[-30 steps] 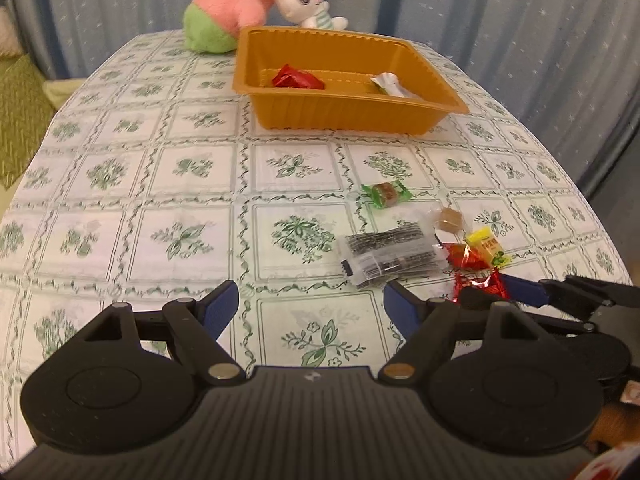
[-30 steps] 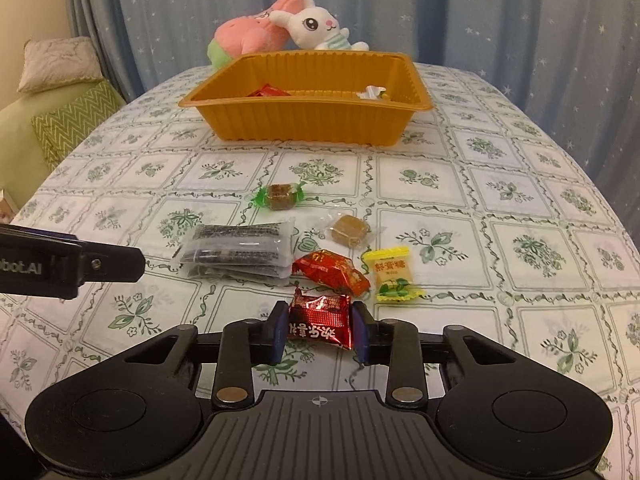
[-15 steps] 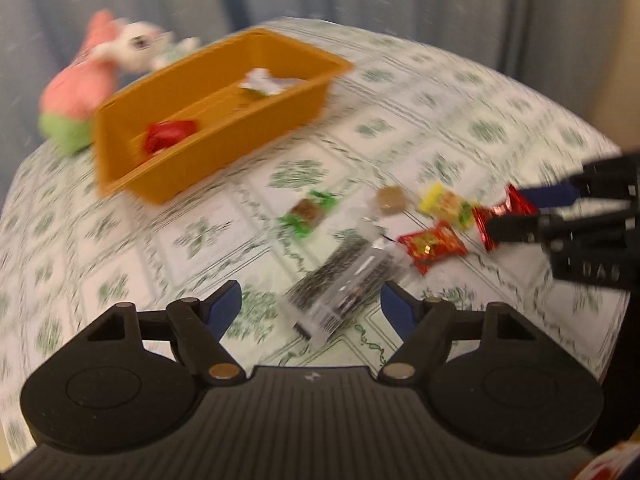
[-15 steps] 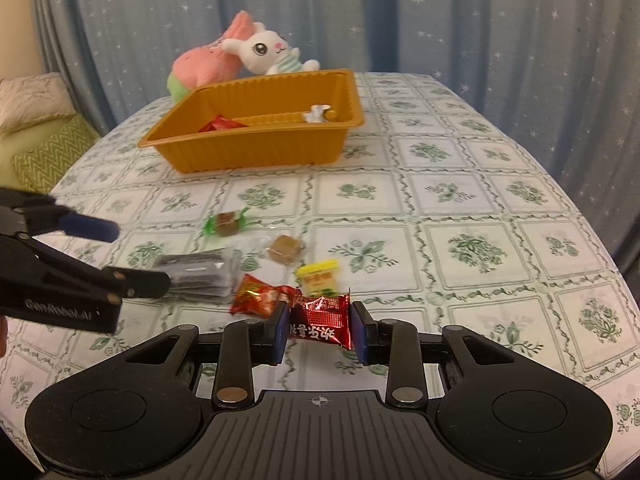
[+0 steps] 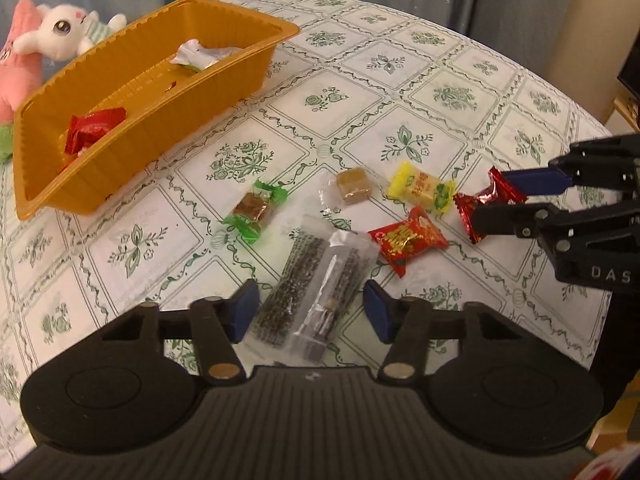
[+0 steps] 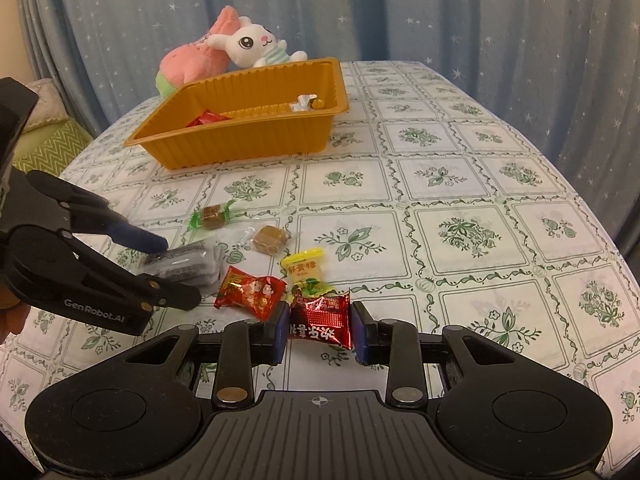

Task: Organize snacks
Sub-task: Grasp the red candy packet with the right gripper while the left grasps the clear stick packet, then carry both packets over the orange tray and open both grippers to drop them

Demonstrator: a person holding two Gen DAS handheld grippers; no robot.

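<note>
Two grippers work over the scattered snacks. The left gripper point(image 5: 311, 312) straddles the clear packet of dark sesame sticks point(image 5: 316, 292) lying on the tablecloth; its blue pads have just been closing in, yet a sliver of gap shows on each side of the packet, so nothing is squeezed. The right gripper point(image 6: 319, 330) is clamped on a dark red foil candy point(image 6: 320, 317), pads pressing both sides of the wrapper, just above the cloth.

Just beside that held candy lie a bright red wrapped candy point(image 6: 250, 294) and a yellow wrapped candy point(image 6: 306, 272). A little farther out sit a brown cube in clear wrap point(image 6: 270, 238) and a brown sweet in green-ended wrap point(image 6: 212, 217), all loose on the floral tablecloth point(image 6: 460, 208).

Well apart from the loose pile, toward the table's far side, stands the orange plastic tray point(image 6: 248, 140). It holds a red wrapped candy point(image 5: 94, 128) at one end and a white-and-green wrapper point(image 5: 196, 56) at the other. Behind the tray lie a white plush bunny point(image 6: 256, 46) and a pink plush toy point(image 6: 192, 62), against a blue starred curtain point(image 6: 440, 12).
</note>
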